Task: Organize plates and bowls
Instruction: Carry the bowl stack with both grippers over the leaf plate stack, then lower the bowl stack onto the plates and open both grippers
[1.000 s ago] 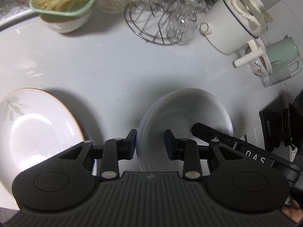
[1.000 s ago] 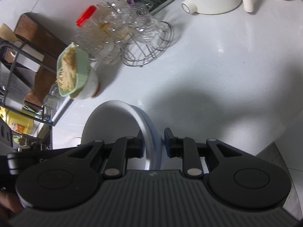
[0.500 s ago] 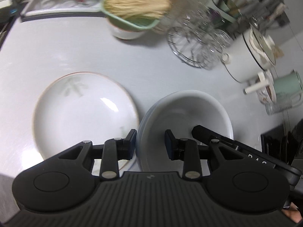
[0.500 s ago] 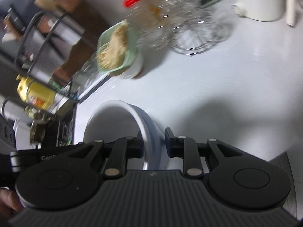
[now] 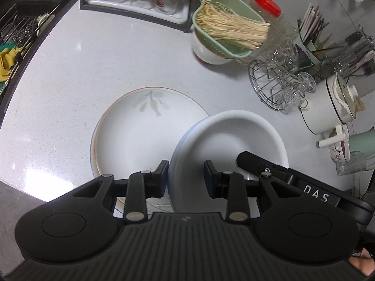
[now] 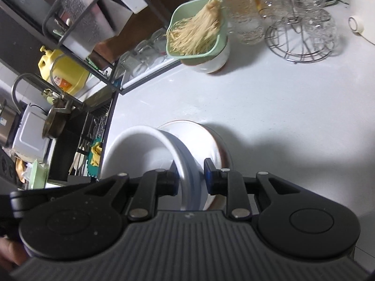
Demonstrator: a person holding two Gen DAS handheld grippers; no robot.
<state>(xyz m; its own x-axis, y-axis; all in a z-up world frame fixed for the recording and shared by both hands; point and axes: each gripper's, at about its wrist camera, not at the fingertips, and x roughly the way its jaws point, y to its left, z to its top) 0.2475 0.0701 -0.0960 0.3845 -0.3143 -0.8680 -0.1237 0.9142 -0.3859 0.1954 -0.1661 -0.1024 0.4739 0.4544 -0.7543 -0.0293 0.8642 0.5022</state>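
A white bowl (image 5: 234,138) is held off the counter by both grippers. My left gripper (image 5: 186,175) is shut on its near rim, one finger inside and one outside. My right gripper (image 6: 189,175) is shut on the opposite rim of the same bowl (image 6: 140,145). The right gripper's arm shows in the left wrist view, reaching into the bowl. A large white plate (image 5: 145,128) with a leaf print and brown rim lies on the counter below and left of the bowl, partly under it. It also shows in the right wrist view (image 6: 201,135) behind the bowl.
A green strainer of noodles (image 5: 227,25) sits on a white bowl at the back. A wire rack of glasses (image 5: 281,82), a white pot (image 5: 332,103), a mug (image 5: 361,140) and a red-capped jar (image 5: 266,3) stand to the right. A sink (image 5: 14,37) lies at the left.
Both grippers have carried the bowl leftward toward the plate; the plate now lies partly beneath the bowl. Both keep their grip on the rim.
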